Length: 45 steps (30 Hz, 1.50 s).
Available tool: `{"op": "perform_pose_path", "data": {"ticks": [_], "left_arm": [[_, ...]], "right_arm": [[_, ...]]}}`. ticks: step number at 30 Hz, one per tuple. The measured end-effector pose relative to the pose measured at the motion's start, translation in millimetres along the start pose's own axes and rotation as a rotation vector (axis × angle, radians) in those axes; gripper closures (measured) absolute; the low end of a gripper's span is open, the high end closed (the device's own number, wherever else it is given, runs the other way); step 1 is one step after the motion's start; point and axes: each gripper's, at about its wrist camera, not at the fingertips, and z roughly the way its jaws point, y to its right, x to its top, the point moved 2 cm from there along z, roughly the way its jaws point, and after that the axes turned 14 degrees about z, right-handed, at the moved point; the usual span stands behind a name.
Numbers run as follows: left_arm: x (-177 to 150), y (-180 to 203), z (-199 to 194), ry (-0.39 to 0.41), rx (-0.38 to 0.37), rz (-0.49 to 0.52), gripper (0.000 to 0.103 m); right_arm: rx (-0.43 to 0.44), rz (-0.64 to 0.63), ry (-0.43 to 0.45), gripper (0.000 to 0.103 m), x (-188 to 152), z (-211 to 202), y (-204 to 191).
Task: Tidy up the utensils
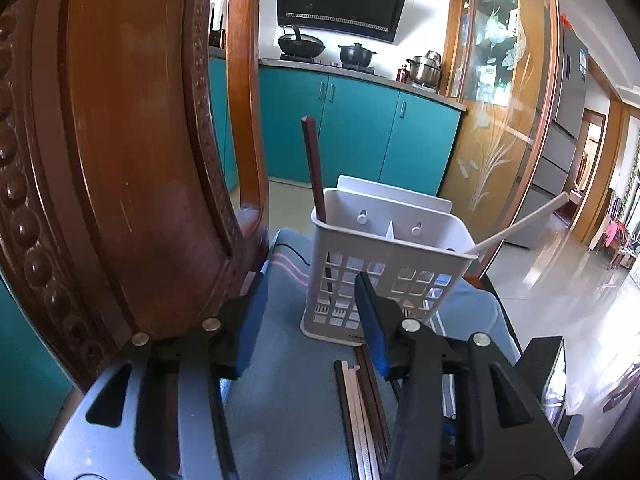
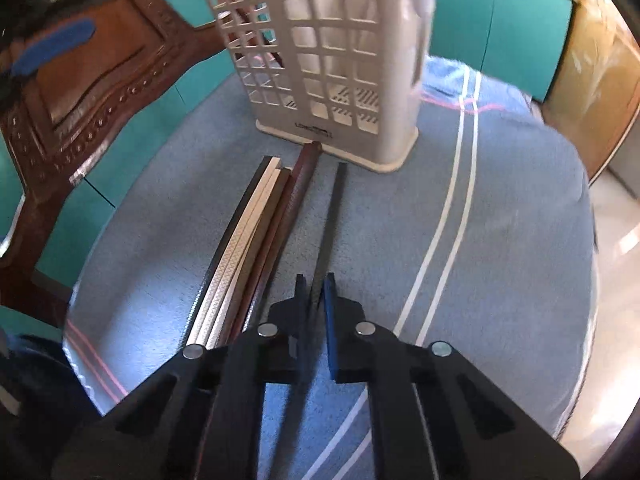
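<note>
A white slotted utensil basket (image 1: 384, 264) (image 2: 332, 60) stands on a blue cloth. A brown chopstick (image 1: 314, 168) stands upright in its left compartment, and a white chopstick (image 1: 520, 224) leans out of the right one. My left gripper (image 1: 312, 316) hangs open in front of the basket with nothing between its fingers. Several loose chopsticks (image 2: 256, 232) (image 1: 360, 400), black, white and brown, lie side by side on the cloth, pointing at the basket's base. My right gripper (image 2: 315, 284) is shut on a separate black chopstick (image 2: 332, 216) that lies just right of the bundle.
A carved wooden chair back (image 1: 120, 160) (image 2: 80, 92) rises close on the left. The blue cloth (image 2: 500, 220) with white stripes covers a rounded surface that drops off at the right to a shiny floor (image 1: 560, 280). Teal kitchen cabinets (image 1: 360, 132) stand behind.
</note>
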Motion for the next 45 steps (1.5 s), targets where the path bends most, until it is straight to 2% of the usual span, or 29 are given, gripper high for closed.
{"op": "perform_pose_path", "data": {"ticks": [5,12,16,21,25,33,45], "left_arm": [[-4.1,3.8,0.6,-0.011,-0.006,0.007,0.055],[-26.3,13.6,2.6,-0.077,-0.035,0.027,0.049],[-31.8,21.5,8.8,-0.119,-0.057,0.043,0.045],[-42.9,32.5,14.2,-0.16,-0.068,0.072,0.039],[-46.8,34.4,17.5,-0.182,-0.069,0.08,0.038],[-50.4,33.6,23.0,-0.212,-0.069,0.078,0.035],[-65.3,37.1,31.9,-0.271,-0.074,0.087,0.034]], "right_arm": [[0.052,0.066,-0.035,0.097,-3.0,-7.1,14.2],[0.091,0.175,-0.038,0.097,-5.7,-20.0,46.0],[0.038,0.217,-0.027,0.097,-4.3,-21.0,60.1],[0.014,0.228,-0.009,0.095,-2.2,-20.2,65.7],[0.001,0.233,0.0,0.095,-1.2,-20.0,67.3],[-0.06,0.172,0.022,0.095,-3.6,-20.4,60.2],[0.09,0.152,0.012,0.097,-5.6,-28.0,48.9]]}}
